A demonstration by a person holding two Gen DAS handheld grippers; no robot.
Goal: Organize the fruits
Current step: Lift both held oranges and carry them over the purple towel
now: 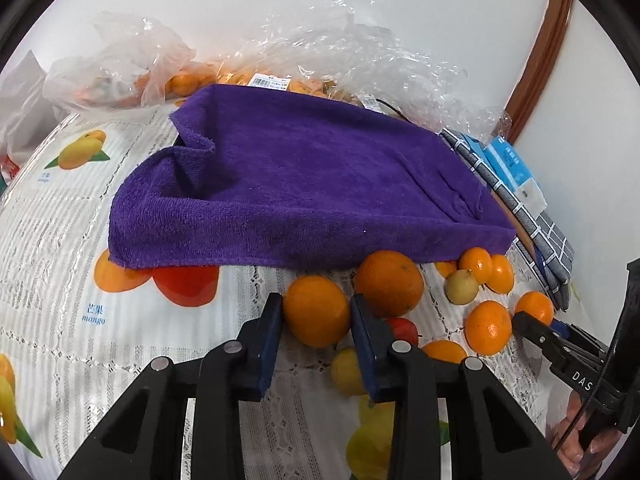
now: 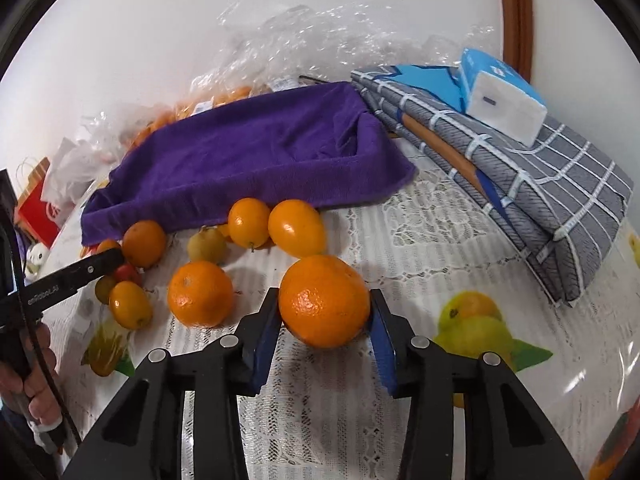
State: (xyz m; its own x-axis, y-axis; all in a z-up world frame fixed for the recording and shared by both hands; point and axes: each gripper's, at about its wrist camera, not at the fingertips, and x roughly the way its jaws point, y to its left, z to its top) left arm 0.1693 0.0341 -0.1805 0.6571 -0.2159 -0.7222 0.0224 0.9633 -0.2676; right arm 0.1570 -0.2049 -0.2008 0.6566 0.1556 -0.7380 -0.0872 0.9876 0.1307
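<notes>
The left hand-held gripper (image 1: 316, 314) has its blue pads pressed against both sides of a small orange (image 1: 317, 311), pinching it just above the counter (image 1: 60, 240) with its fruit-print cloth. A bigger orange (image 1: 389, 283) sits touching it at two o'clock, right at the hem of the purple towel (image 1: 288, 184). The right hand-held gripper (image 2: 325, 310) is closed around another orange (image 2: 324, 300), pads touching its flanks. At nine o'clock from that one lies a loose orange (image 2: 200, 293), and at twelve o'clock a pair of kumquats (image 2: 296, 226) rests against the towel's edge. Clear plastic bags (image 1: 120, 72) of more fruit are heaped behind the towel, with a folded grey checked cloth (image 2: 540, 184) at two o'clock.
</notes>
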